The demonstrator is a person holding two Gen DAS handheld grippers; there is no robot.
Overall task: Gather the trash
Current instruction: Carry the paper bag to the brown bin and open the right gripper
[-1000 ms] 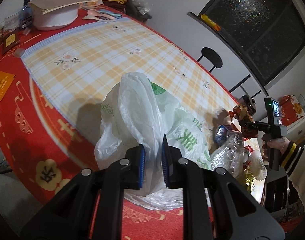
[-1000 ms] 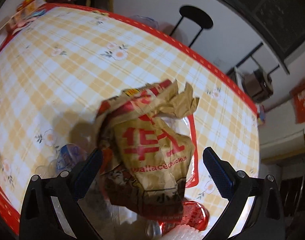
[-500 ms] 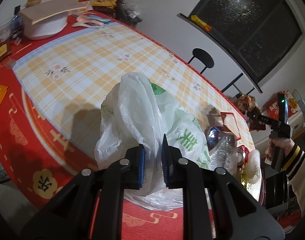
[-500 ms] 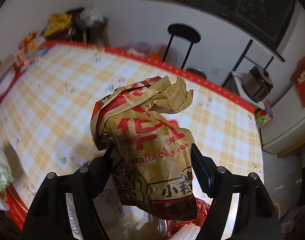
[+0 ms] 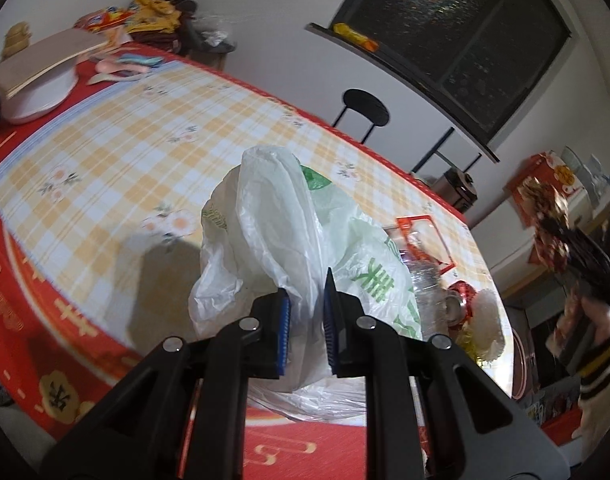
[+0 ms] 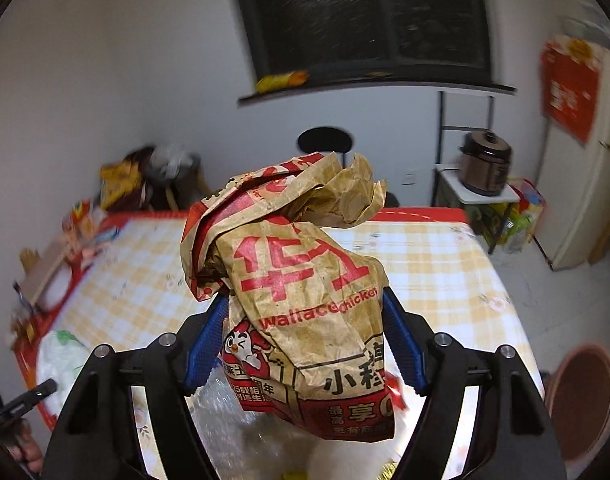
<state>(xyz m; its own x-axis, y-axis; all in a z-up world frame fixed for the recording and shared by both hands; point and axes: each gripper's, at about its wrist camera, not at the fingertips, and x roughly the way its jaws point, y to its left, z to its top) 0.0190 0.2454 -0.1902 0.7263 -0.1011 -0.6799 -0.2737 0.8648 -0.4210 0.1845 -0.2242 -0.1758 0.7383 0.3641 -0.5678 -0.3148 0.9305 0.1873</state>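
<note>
My left gripper [image 5: 307, 320] is shut on the edge of a white plastic bag [image 5: 281, 248] with green print, holding it up on the table's near edge. My right gripper [image 6: 305, 340] is shut on a crumpled brown and red paper food bag [image 6: 305, 292] and holds it well above the table. In the left wrist view that paper bag [image 5: 545, 220] and the right hand show at far right, raised. The plastic bag shows small at lower left in the right wrist view [image 6: 61, 356].
More trash lies right of the plastic bag: a clear plastic bottle [image 5: 429, 292], a red-framed clear box [image 5: 425, 240], a red and white wrapper [image 5: 477, 312]. A white bowl under a board [image 5: 37, 80] sits far left. A black stool [image 5: 365, 108] stands beyond the checked tablecloth [image 5: 145, 140].
My right gripper closed on the paper food bag and lifted it up off the table. My left gripper kept its hold on the plastic bag and tilted slightly.
</note>
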